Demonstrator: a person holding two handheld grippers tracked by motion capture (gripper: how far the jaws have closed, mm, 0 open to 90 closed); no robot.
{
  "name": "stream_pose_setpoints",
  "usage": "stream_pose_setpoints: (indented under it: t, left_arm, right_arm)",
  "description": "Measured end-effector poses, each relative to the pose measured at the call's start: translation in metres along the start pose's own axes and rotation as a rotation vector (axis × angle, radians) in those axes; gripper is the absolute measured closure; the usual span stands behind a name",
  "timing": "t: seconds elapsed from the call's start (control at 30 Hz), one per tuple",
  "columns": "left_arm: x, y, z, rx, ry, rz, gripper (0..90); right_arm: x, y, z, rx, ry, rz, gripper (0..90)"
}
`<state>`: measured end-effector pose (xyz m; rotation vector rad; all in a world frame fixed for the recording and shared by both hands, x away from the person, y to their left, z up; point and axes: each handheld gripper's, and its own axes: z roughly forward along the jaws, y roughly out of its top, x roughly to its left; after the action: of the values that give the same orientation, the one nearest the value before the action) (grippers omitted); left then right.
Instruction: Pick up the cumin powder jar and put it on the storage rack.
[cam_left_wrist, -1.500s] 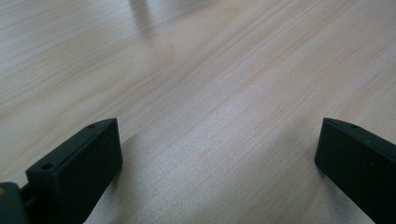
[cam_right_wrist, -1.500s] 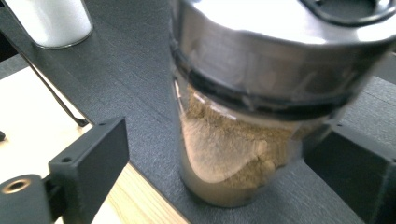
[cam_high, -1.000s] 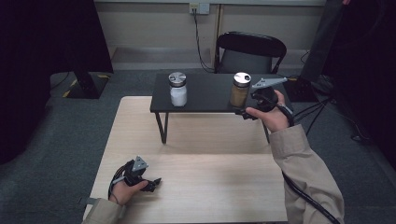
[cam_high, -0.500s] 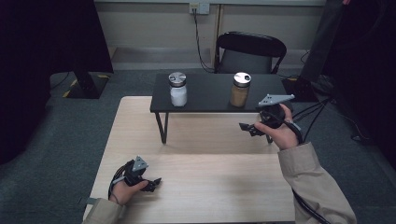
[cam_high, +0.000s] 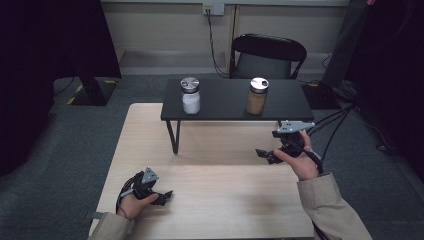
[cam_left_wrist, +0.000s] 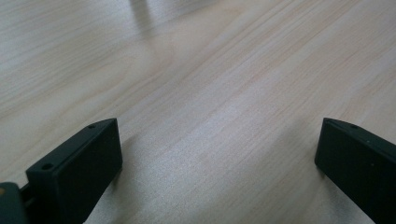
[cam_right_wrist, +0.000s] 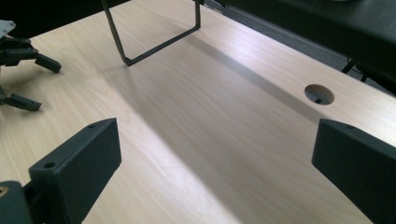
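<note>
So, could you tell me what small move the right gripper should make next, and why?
Probably lower the right gripper to rest on the wooden table: its jaws are open and empty, the brown jar stands upright on the black shelf, and the left gripper sits on the table.

The right hand-held gripper (cam_high: 270, 154) hangs over the right part of the worktop (cam_high: 225, 200), jaws apart with nothing between them. Just ahead of it stands a low shelf (cam_high: 235, 102) on the worktop's far part. On that shelf, ahead and slightly left of this hand-held gripper, stands one jar (cam_high: 257, 95); a second jar (cam_high: 190, 95) stands farther left on the same shelf, well apart from the first. Behind the shelf is a chair (cam_high: 268, 54). The left hand-held gripper (cam_high: 162, 196) rests on the worktop's near left part, well apart from the right one, jaws spread over bare worktop.
</note>
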<state>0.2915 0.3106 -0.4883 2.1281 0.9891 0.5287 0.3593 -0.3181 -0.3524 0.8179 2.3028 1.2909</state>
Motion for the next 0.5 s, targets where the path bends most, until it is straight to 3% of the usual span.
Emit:
stream_pose_setpoints:
  t: [0.3,0.5]
  left_arm:
    - [0.0,0.0,0.0,0.0,0.001,-0.001,0.0]
    - [0.0,0.0,0.0,-0.002,0.0,-0.003,0.0]
  right_arm:
    - [0.011,-0.025,-0.004,0.001,-0.026,-0.023,0.4]
    - [0.013,-0.04,-0.002,0.019,-0.015,-0.015,0.6]
